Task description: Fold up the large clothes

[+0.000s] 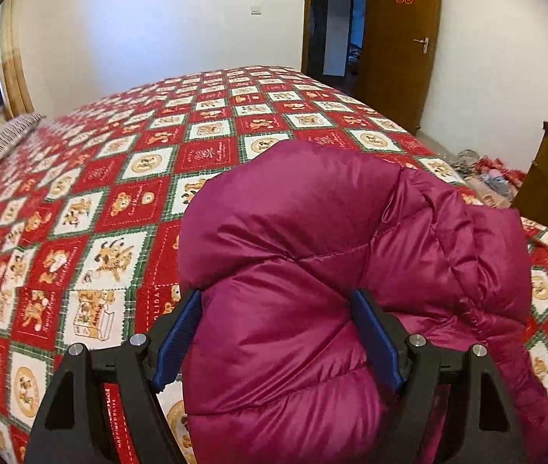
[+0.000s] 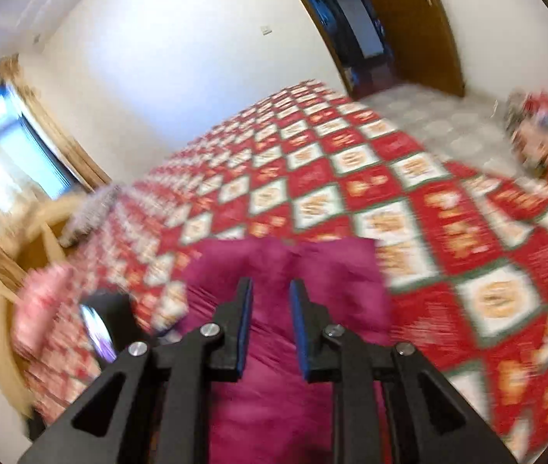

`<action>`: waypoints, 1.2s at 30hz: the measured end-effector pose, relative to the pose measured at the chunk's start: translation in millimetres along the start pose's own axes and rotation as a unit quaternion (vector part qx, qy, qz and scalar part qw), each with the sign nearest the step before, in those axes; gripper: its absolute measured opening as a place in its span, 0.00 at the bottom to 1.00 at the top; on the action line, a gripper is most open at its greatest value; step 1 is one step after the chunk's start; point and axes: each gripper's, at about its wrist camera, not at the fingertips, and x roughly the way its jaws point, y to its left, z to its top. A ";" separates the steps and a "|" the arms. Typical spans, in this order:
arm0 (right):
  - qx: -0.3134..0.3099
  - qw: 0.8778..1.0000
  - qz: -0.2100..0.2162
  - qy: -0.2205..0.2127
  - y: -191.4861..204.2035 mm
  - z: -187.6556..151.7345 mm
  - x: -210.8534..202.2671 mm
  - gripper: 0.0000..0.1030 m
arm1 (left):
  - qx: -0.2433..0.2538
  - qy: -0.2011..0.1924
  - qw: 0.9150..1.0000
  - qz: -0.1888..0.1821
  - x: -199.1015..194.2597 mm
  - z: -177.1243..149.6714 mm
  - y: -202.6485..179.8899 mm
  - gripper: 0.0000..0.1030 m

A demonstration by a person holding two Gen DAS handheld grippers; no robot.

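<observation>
Puffy magenta quilted down jacket (image 1: 312,270) bunched on bed with red-and-cream cartoon-patchwork cover (image 1: 99,212), near its front edge.

Left gripper (image 1: 279,340) spread wide, blue pads astride fat roll of jacket; likely clamped on it, since down needs broad bite to stay gathered (firm pressure hard to judge).

Right gripper (image 2: 270,328) narrow, jacket beneath; held or not, cannot tell, view blurred.

Left view alone shows seams, striped pillow (image 1: 7,139); right view alone shows window with curtain (image 2: 14,147), other gripper's camera.

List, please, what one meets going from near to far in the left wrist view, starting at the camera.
Left hand-held gripper → magenta puffer jacket → red patchwork bedspread → white wall.
</observation>
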 end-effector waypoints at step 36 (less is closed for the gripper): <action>0.021 0.998 -0.048 0.018 -101.0 -50.2 99.3 0.00 | 0.087 0.018 0.990 0.109 70.8 32.6 -33.7 0.97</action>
